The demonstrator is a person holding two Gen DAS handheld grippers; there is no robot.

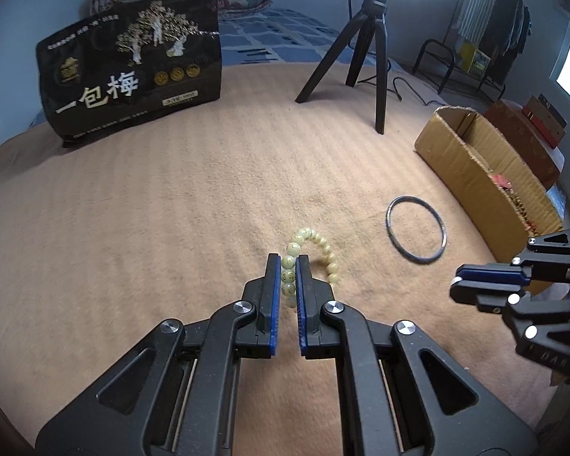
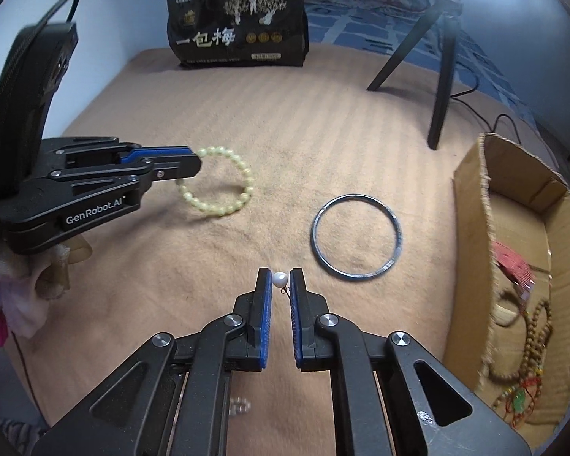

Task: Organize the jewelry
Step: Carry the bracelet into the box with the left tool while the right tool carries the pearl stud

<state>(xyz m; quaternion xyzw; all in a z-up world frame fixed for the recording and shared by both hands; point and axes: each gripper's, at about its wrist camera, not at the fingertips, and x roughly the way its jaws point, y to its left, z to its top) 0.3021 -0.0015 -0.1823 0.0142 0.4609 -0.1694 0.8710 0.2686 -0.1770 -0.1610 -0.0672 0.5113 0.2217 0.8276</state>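
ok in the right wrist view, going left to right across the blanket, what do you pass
left gripper → pale bead bracelet held in it → pearl earring between the right gripper fingers → dark metal bangle lying flat → cardboard box with more beads inside

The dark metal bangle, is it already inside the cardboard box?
No, the dark metal bangle lies flat on the tan blanket, apart from the cardboard box to its right.
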